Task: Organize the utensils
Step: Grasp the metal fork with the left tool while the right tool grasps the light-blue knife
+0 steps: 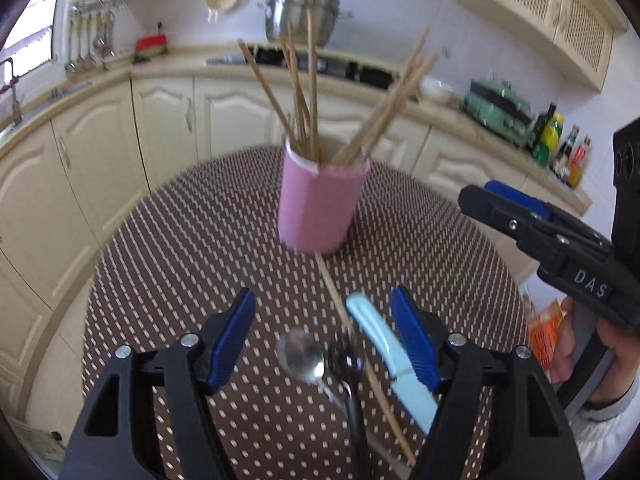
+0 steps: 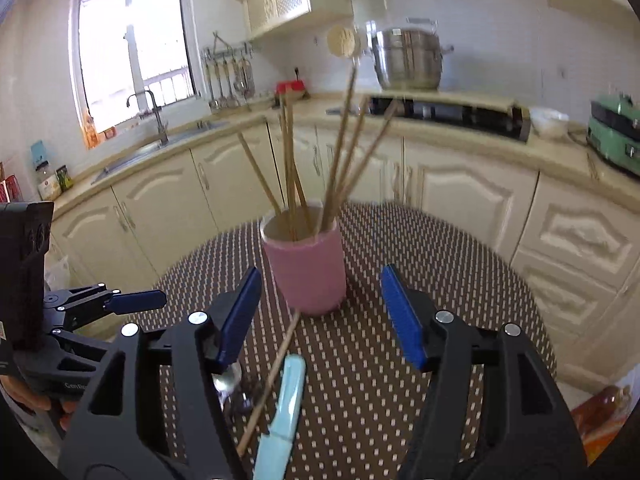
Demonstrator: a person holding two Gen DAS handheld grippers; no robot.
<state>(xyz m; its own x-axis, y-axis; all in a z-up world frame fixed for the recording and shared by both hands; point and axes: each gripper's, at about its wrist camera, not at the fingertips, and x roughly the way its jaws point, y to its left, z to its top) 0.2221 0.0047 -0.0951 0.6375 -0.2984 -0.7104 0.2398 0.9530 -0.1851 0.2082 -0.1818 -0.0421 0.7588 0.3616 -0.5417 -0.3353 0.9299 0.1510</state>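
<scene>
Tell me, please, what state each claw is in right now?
Left claw: open, holding nothing; the spoon and knife lie below it.
Right claw: open, holding nothing.

We see cream cabinets (image 2: pixel 460 192) beneath a beige counter (image 2: pixel 452 98), white tiled walls (image 2: pixel 500 24), and a bright window (image 2: pixel 132 52) above the sink (image 2: pixel 136 156).
</scene>
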